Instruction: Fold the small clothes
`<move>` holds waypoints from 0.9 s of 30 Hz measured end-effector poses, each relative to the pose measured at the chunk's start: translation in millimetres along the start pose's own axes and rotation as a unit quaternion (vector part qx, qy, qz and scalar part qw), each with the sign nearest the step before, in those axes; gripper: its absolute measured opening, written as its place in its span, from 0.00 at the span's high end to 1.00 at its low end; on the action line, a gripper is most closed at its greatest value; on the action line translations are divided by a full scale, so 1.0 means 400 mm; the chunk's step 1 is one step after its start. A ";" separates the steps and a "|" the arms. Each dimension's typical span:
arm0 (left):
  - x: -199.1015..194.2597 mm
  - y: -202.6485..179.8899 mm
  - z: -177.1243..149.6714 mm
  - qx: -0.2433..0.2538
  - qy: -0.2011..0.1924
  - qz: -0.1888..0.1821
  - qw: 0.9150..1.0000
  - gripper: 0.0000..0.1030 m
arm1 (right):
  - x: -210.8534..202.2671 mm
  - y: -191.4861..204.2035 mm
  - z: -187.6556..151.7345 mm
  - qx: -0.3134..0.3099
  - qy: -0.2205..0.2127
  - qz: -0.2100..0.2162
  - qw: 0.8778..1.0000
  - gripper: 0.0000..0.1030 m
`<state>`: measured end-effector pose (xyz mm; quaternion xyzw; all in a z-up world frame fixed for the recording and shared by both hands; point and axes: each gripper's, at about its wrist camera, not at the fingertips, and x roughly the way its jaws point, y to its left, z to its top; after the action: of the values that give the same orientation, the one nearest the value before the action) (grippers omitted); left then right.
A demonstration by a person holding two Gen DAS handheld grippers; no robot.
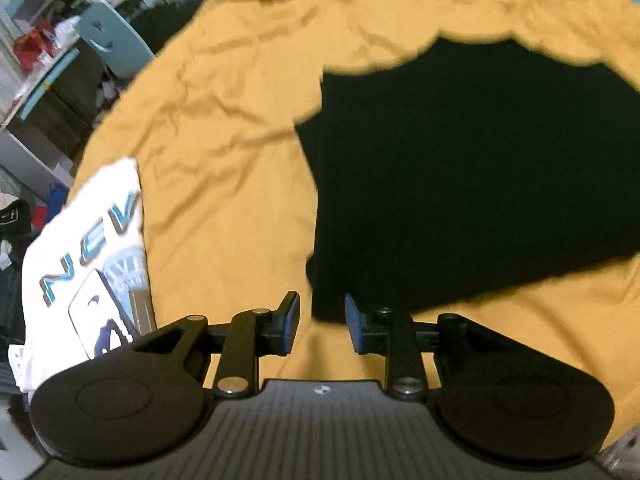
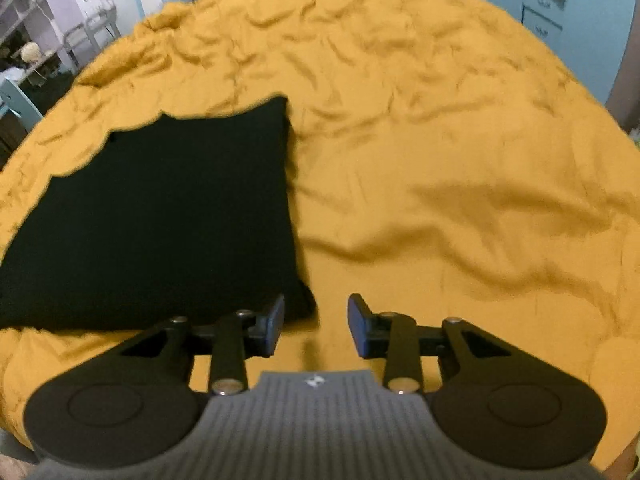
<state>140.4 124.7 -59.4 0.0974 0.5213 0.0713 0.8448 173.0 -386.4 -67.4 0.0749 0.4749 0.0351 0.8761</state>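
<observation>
Garment: black garment (image 1: 460, 184) lies flat on yellow bedcover (image 1: 224, 128), folded to a rough rectangle w/ straight side edges and a wavy far edge. All positions below are given rel. to this garment.

Left wrist view: left gripper (image 1: 322, 322) sits at garment's near left corner. Jaws spread apart, nothing between them. Blue pads (image 1: 291, 320) straddle the corner; whether they touch the fabric cannot be determined. A narrow underlayer of black fabric shows along garment's left edge.

Right wrist view: garment (image 2: 160, 216) occupies left half of frame. Right gripper (image 2: 316, 326) sits at garment's near right corner. Jaws spread apart, nothing held. Left pad (image 2: 274, 326) overlaps the corner in the frame; right pad is over bare bedcover (image 2: 460, 200). Contact w/ fabric not determinable.

Surroundings, rel. to garment:
- Bedcover: wrinkled, extends past garment on all sides.
- White printed shirt (image 1: 88, 264): folded, well to the left, at bedcover's near left edge, blue lettering and graphic face up. Well apart from garment.
- Light-blue chair (image 1: 112, 40): beyond bedcover, far left.
- Shelving w/ misc. items (image 1: 36, 40): further left of chair.
- Blue cabinet (image 2: 560, 12): beyond bedcover, far right.
</observation>
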 end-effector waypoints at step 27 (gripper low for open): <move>0.226 -0.151 0.305 -0.061 -0.095 -0.160 0.981 0.68 | 0.381 -0.038 0.259 0.171 -0.015 0.115 0.978 0.36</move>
<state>290.9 75.0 -99.0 -0.0326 0.4424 -0.0423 0.8952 343.1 -391.2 -140.2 0.2784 0.4489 0.0522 0.8475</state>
